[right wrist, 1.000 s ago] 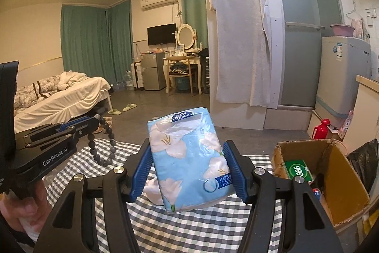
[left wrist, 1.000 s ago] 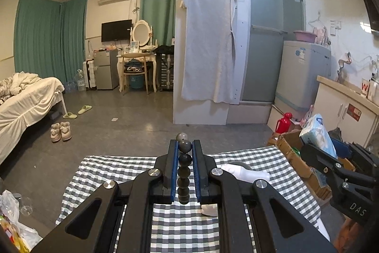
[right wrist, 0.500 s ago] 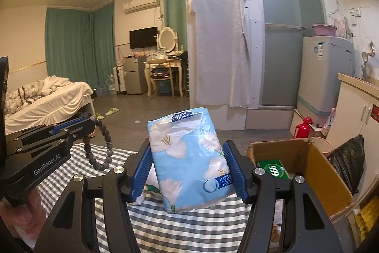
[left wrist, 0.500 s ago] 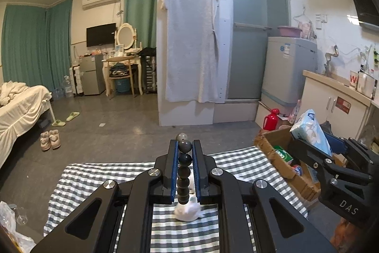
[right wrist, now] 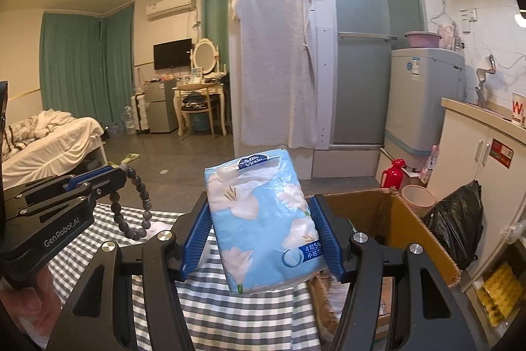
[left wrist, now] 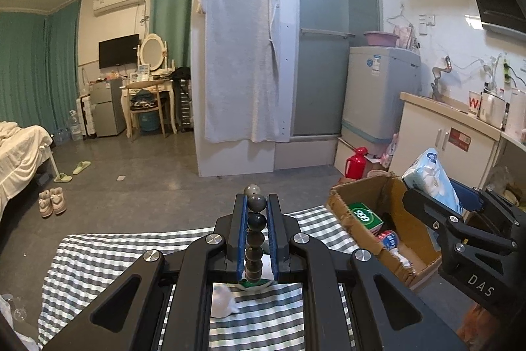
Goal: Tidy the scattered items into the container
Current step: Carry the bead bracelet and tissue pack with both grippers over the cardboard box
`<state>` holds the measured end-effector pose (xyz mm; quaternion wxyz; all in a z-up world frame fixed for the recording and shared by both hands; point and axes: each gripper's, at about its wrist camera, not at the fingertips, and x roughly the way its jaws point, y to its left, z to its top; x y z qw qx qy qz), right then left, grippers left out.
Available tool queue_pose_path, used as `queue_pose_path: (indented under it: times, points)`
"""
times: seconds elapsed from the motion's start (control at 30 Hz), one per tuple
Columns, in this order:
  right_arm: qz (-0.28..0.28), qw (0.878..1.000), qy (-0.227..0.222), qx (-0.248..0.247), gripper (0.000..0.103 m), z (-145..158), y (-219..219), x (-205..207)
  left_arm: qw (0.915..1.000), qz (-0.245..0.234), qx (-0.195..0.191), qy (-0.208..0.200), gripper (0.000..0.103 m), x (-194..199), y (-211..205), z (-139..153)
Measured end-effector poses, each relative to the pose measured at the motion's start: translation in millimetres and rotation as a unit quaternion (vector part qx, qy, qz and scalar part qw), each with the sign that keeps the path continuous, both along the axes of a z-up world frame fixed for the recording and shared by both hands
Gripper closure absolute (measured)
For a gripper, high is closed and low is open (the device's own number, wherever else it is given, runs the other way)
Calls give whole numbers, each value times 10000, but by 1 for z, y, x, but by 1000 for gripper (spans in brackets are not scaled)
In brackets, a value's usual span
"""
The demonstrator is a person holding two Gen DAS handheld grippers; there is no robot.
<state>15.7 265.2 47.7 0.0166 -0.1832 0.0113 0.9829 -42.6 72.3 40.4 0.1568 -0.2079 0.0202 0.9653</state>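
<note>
Right wrist view: cardboard box (right wrist: 407,219) now just beyond right gripper (right wrist: 259,239), closer than before; tissue pack (right wrist: 263,219) clamped between fingers. Left gripper (left wrist: 255,236) pinched narrow on bead bracelet (left wrist: 253,239), box right of fingers. Both loads nearly ready to drop.

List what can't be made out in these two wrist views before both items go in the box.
- Cardboard box floor, right wrist view: hidden behind the tissue pack and right gripper.
- Box's near-right corner, left wrist view: covered by the right gripper.
- Green item under the bead bracelet, left wrist view: mostly hidden by the left gripper.
- White lump on the checked cloth: too blurred to identify.
</note>
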Motion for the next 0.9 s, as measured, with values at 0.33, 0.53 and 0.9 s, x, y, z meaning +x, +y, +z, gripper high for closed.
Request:
queue_pose_path:
  times: [0.33,0.53,0.9]
  points:
    - [-342,9994,-22,15,43,4,29,1,9997,-240,15,-34,92,0,29,1]
    - [-553,9984,-43,76,43,4,46,3,9992,-395,-6,-13,92,-1,50,3]
    - [-942,9955,-90,97,43,2,79,7,9972,-735,-15,-99,92,-7,88,0]
